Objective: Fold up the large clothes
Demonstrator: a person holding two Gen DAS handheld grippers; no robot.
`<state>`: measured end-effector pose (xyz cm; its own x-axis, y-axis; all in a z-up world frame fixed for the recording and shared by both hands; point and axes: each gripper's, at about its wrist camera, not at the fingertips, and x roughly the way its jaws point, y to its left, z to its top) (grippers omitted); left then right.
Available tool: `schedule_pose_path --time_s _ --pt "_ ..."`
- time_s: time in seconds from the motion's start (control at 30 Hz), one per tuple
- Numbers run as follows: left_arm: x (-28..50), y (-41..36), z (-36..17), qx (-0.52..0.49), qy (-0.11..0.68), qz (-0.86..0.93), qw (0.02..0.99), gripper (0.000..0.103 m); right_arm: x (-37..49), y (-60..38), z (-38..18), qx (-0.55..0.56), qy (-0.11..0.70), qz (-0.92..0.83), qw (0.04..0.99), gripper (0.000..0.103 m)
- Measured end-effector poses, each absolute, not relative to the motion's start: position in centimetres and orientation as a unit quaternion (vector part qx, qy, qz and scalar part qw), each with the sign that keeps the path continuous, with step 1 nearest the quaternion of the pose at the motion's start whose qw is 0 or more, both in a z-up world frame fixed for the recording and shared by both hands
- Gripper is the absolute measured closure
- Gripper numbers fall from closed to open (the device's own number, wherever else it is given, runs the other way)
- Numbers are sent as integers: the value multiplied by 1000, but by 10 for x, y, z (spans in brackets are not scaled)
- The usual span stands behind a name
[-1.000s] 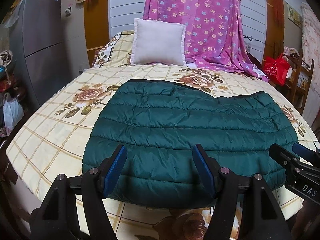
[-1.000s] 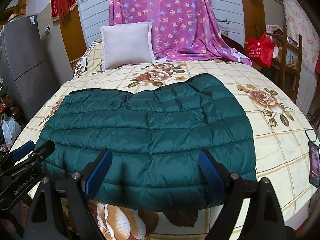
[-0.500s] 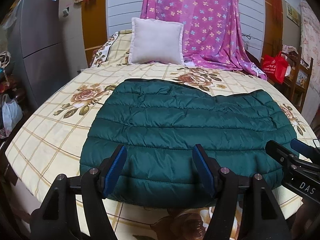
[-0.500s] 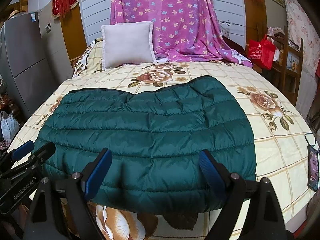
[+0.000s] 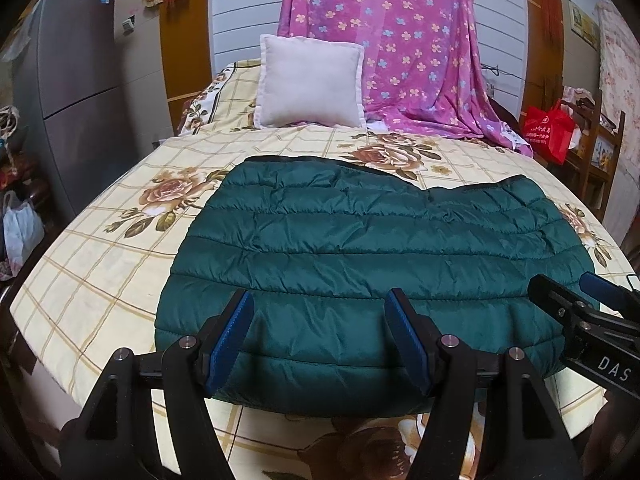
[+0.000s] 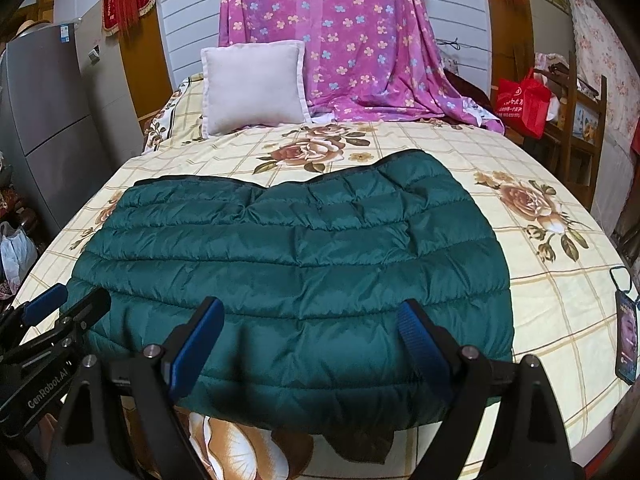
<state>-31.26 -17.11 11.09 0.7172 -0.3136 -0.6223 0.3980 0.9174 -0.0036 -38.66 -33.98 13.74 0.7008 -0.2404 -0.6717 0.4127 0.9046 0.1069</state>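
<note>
The left gripper hung over the near edge of the jacket, jaws spread wide with nothing between the blue pads. Beside it the right gripper did the same, gaping and empty. The green quilted jacket lay folded flat on the floral bed, near its front edge. A phone lay at the bed's right edge. Farther back a white pillow leaned upright, with a pink sheet draped just beside it.

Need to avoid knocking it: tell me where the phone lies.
The dark phone shows only in the right wrist view, flat on the floral bedsheet at the bed's right edge, right of the green quilted jacket.
</note>
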Motion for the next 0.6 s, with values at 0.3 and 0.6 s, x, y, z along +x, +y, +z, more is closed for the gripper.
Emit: schedule_pose_path --time_s 0.3,0.6 --pt "-311 -171 108 67 325 -192 924 54 -383 -341 133 129 348 -177 911 12" --pt "-311 -171 107 67 327 -193 923 54 -380 -339 133 127 349 -177 912 12"
